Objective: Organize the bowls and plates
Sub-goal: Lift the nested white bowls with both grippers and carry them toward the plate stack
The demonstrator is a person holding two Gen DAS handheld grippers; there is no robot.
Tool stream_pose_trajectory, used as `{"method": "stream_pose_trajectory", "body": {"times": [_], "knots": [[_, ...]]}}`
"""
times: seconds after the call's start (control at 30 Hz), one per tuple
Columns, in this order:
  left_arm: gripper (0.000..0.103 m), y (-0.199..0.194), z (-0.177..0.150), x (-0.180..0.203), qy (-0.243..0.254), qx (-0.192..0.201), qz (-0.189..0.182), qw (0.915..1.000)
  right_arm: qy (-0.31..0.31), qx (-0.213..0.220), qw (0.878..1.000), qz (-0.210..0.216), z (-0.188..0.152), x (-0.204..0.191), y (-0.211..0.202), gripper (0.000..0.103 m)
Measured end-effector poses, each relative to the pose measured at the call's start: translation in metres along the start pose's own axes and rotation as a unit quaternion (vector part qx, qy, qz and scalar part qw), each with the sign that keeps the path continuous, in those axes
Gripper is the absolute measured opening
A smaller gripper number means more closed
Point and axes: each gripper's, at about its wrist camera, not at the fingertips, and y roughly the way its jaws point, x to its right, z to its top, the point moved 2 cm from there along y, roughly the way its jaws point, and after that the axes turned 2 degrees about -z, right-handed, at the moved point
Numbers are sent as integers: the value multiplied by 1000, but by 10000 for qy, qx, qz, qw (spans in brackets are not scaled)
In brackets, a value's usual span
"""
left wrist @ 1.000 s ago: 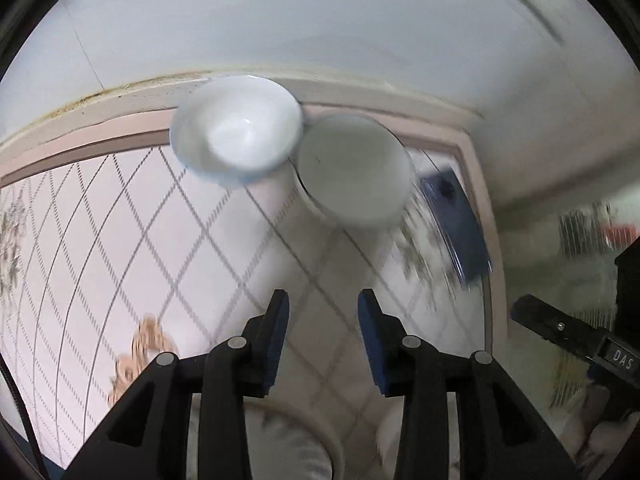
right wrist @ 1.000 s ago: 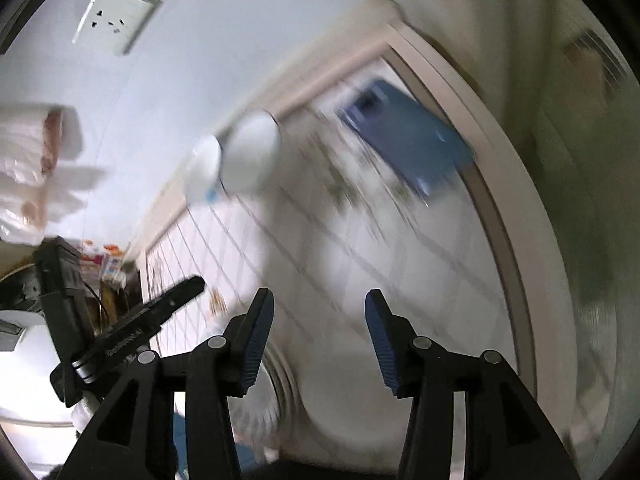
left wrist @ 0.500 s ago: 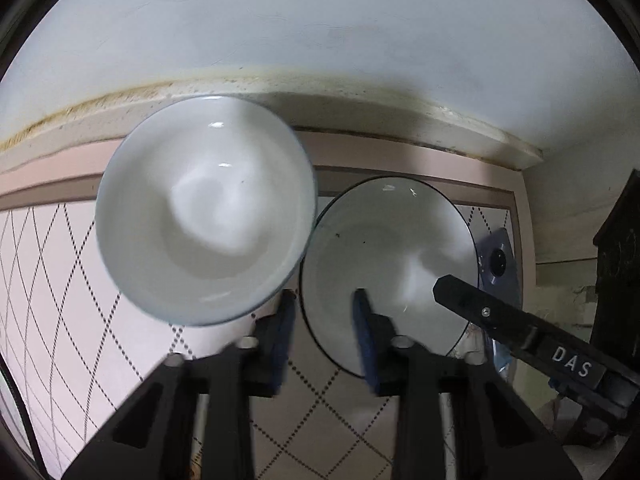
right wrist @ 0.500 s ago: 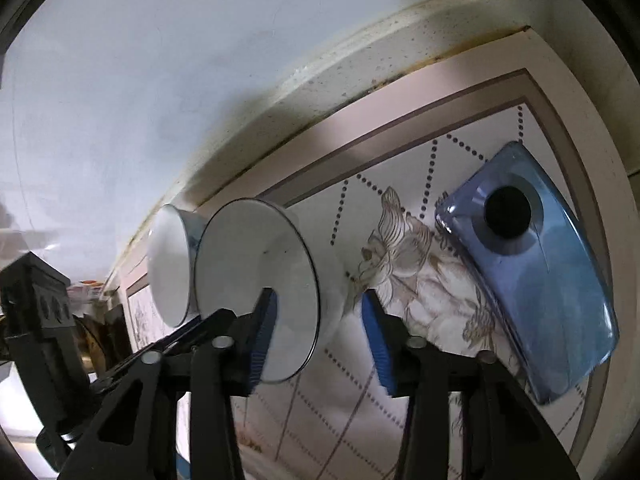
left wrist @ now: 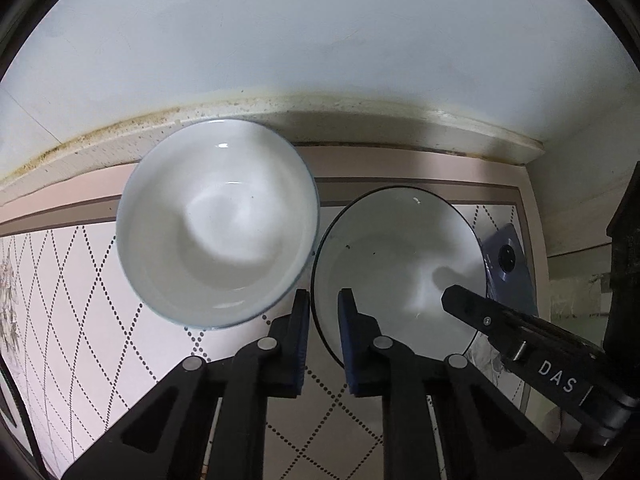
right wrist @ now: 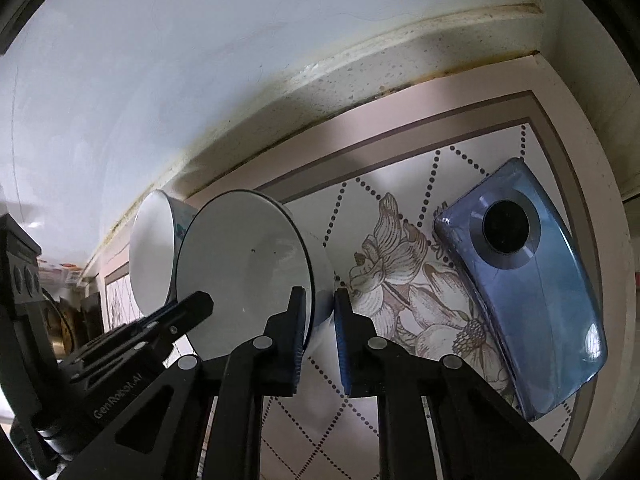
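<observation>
Two white bowls stand side by side on the patterned cloth by the wall. The blue-rimmed bowl is on the left. The dark-rimmed bowl is on the right. My left gripper is shut on the near left rim of the dark-rimmed bowl. My right gripper is shut on the right wall of the same bowl, one pad inside and one outside. In the left wrist view one right finger reaches into this bowl. In the right wrist view a left finger shows at the bowl's left.
A blue phone lies face down on the cloth, right of the bowls. A stained ledge and a pale wall run close behind them. The diamond-patterned cloth stretches to the left.
Both grippers came forward and down to the bowls. Their jaws went from open to shut on the dark-rimmed bowl's rim. The bowls have not moved.
</observation>
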Motion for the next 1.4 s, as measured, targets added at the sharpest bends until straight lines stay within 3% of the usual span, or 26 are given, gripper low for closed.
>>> {"method": "stream_pose_trajectory", "body": {"times": [0.47, 0.83, 1.13, 1.4], "knots": [[12, -58, -47, 28, 511, 268, -220, 9981, -40, 317, 9995, 72, -45, -2, -56, 16], [12, -105, -125, 64, 1117, 263, -609, 9915, 70, 499, 9987, -9, -136, 26, -127, 16], [12, -108, -186, 88, 1515, 21, -776, 9854, 364, 444, 9983, -76, -222, 59, -158, 16], [12, -86, -218, 94, 1686, -308, -655, 9830, 565, 200, 9981, -134, -259, 82, -146, 16]]}}
